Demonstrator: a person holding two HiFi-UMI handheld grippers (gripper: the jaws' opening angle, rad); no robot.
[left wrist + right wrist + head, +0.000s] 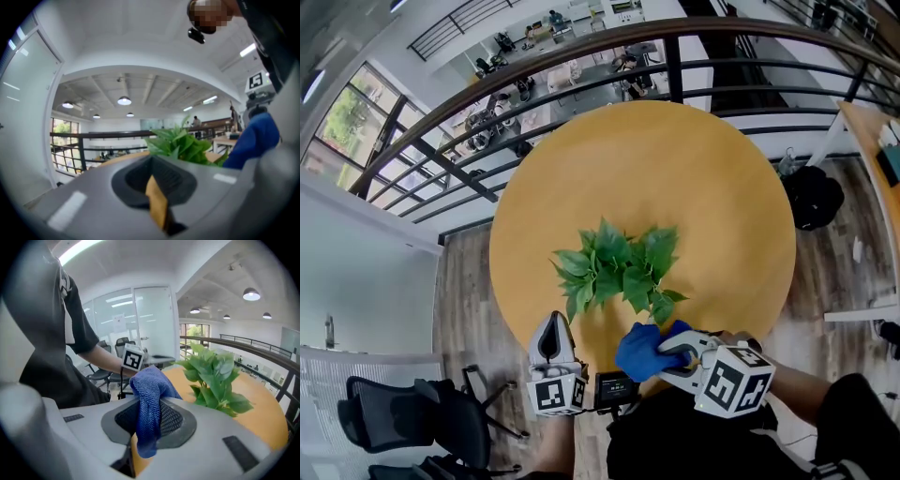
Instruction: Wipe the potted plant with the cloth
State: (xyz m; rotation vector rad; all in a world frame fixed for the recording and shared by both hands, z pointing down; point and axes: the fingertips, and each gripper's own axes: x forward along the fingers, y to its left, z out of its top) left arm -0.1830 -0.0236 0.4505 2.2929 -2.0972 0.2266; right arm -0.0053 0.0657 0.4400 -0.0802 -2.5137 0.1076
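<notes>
A leafy green potted plant (619, 270) stands on the round yellow table (694, 178), near its front edge; its pot is hidden under the leaves. My right gripper (667, 349) is just in front of the plant, shut on a blue cloth (640, 352) that nearly touches the lowest leaves. In the right gripper view the blue cloth (149, 404) hangs over the right gripper (147, 423), with the plant (213, 376) beyond it to the right. My left gripper (551, 326) is at the table's front edge, left of the cloth, shut and holding nothing. From the left gripper (154, 185) I see the plant (180, 143).
A black railing (581, 70) curves behind the table, with a lower floor beyond it. A black office chair (422, 417) stands at the lower left. A dark bag (814, 197) lies on the wooden floor to the right, beside another desk (872, 131).
</notes>
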